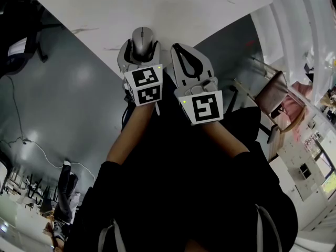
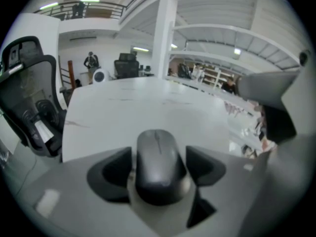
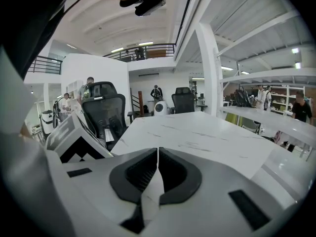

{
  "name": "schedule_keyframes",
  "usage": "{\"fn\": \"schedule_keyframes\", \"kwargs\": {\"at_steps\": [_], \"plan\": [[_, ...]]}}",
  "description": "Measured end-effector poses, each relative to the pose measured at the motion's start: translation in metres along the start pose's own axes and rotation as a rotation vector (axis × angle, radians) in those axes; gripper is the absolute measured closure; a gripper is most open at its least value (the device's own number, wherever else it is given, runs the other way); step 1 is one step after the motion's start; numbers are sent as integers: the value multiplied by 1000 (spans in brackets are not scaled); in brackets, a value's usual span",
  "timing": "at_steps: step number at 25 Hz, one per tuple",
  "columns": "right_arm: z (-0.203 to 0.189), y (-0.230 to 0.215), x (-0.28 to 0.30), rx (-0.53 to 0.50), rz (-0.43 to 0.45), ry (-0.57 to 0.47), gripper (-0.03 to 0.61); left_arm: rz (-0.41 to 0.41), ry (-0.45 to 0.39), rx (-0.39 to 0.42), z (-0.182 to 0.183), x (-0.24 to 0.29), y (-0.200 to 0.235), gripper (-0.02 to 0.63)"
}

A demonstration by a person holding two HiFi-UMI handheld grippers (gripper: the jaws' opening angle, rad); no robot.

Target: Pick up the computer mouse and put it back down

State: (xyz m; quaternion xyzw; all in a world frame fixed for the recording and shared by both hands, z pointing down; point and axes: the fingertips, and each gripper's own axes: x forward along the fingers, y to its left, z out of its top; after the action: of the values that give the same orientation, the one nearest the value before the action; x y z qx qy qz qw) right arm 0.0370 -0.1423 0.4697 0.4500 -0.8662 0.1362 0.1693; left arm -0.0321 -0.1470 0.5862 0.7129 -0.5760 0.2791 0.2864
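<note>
A grey computer mouse rests near the front edge of the white marble-look table. My left gripper straddles it, one jaw on each side. In the left gripper view the mouse fills the space between the dark pads, and a thin gap shows beside it, so the left gripper stands open around it. My right gripper hovers just right of the mouse at the table's edge, shut with nothing in it. In its own view the right gripper has its pads together over the table.
A black office chair stands at the table's left side, also seen as the chair in the right gripper view. A brown chair and white desks lie to the right. A cable runs over the grey floor.
</note>
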Motion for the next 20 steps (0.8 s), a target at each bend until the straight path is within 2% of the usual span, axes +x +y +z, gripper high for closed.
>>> {"fn": "schedule_keyframes", "kwargs": {"at_steps": [5,13,20], "plan": [[-1,-2,-2,4,-6,2,557,30,-9,4,1,0,4,311],[3,-3,-5,-2,-12,-9,557,-14,-4,16,-1,-1,5,318],[8,-5,-5,-17,-20,-19,557,-21,-52,58,7,-10,7,318]]}}
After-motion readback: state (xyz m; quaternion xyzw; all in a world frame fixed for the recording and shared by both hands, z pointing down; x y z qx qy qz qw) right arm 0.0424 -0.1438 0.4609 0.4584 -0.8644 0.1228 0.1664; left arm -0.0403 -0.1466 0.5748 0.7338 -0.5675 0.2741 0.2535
